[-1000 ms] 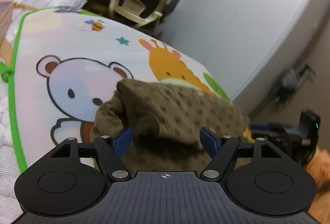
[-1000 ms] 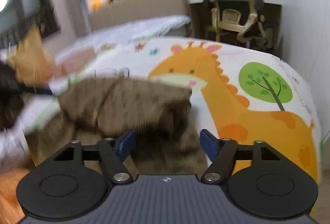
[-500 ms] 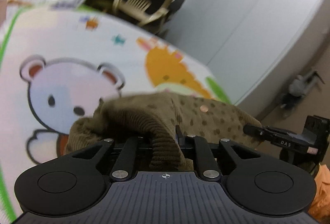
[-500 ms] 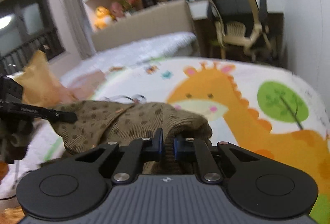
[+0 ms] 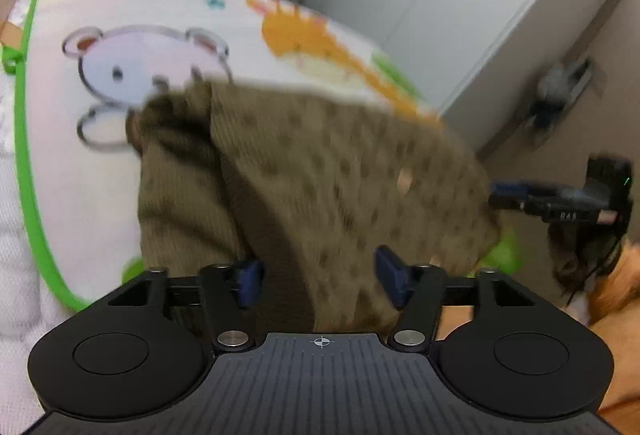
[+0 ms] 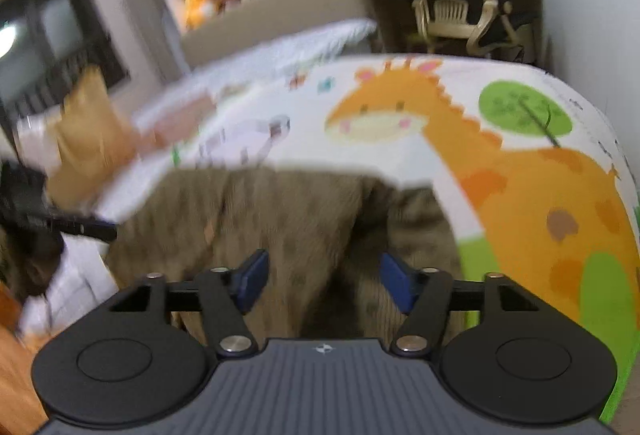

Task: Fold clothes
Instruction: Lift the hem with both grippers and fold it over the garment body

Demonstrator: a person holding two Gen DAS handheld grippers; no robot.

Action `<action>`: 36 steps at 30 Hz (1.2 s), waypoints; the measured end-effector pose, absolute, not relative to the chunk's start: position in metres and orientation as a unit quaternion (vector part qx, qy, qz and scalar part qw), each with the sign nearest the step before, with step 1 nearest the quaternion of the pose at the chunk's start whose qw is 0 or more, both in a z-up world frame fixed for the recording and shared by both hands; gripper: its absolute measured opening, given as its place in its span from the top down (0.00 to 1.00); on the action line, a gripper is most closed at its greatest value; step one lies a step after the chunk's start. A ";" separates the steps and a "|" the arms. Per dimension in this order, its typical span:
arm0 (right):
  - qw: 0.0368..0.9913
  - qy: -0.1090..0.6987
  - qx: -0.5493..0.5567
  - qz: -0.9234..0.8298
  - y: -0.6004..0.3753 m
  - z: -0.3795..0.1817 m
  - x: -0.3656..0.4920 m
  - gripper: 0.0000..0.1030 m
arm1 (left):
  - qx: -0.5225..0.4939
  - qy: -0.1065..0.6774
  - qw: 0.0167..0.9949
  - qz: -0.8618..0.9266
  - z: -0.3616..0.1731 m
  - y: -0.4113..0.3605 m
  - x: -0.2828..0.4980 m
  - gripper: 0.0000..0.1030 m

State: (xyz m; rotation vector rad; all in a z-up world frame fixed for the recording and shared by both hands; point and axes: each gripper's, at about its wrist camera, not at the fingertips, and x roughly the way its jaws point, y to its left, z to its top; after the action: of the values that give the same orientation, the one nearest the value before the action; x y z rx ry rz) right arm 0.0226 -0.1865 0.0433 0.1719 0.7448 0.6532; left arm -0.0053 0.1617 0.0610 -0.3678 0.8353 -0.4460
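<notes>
- The left tool (image 5: 316, 271) is seen with its blue pads spread apart, nothing clamped between them.
- The right tool (image 6: 324, 277) is likewise spread apart.
- A brown dotted knit garment (image 5: 320, 171) is laid on the cartoon-printed play mat (image 5: 160, 11), just beyond both tools, its image blurred.
- A beige chair (image 6: 452, 15) is seen at the far side.

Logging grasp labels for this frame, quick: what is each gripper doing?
Left gripper: open, holding nothing, over the brown dotted corduroy garment.
Right gripper: open, holding nothing, over the same garment.
</notes>
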 end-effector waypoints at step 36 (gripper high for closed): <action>0.866 0.399 0.054 0.298 -0.121 0.002 0.199 0.24 | -0.281 0.392 0.851 -0.209 0.039 0.199 0.136 0.07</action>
State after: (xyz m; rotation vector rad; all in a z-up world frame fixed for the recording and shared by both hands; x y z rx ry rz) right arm 0.1989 -0.1213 0.0019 0.1134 0.8353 0.6233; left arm 0.1364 0.1993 0.0390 -0.5927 0.8253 -0.4397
